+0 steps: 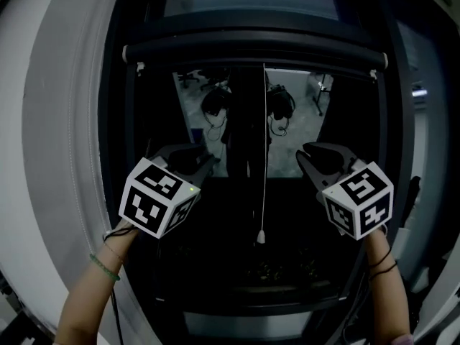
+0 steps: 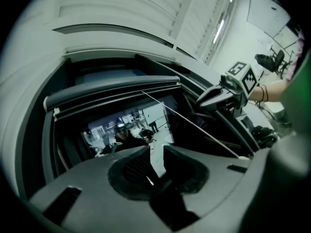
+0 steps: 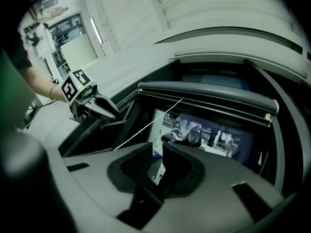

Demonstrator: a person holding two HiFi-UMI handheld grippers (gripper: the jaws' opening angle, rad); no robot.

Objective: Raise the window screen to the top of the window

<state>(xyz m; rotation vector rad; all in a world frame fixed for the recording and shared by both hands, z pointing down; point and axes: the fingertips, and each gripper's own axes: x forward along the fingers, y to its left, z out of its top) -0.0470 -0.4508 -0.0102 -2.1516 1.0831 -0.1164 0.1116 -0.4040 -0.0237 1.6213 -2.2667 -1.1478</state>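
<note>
Your left gripper (image 1: 201, 160) had its jaws a narrow gap apart with nothing between them, as its own view showed (image 2: 156, 152). Your right gripper (image 1: 309, 157) was the same: jaws slightly parted and empty (image 3: 156, 152). You held both in front of the dark window glass (image 1: 208, 121), well apart, one on each side of the thin white pull cord (image 1: 264, 157). Neither touched the cord. It hung straight down the middle and ended in a small white knob (image 1: 261, 236) below the level of your grippers. The window screen (image 1: 255, 49) sat rolled up as a dark bar across the top of the window.
</note>
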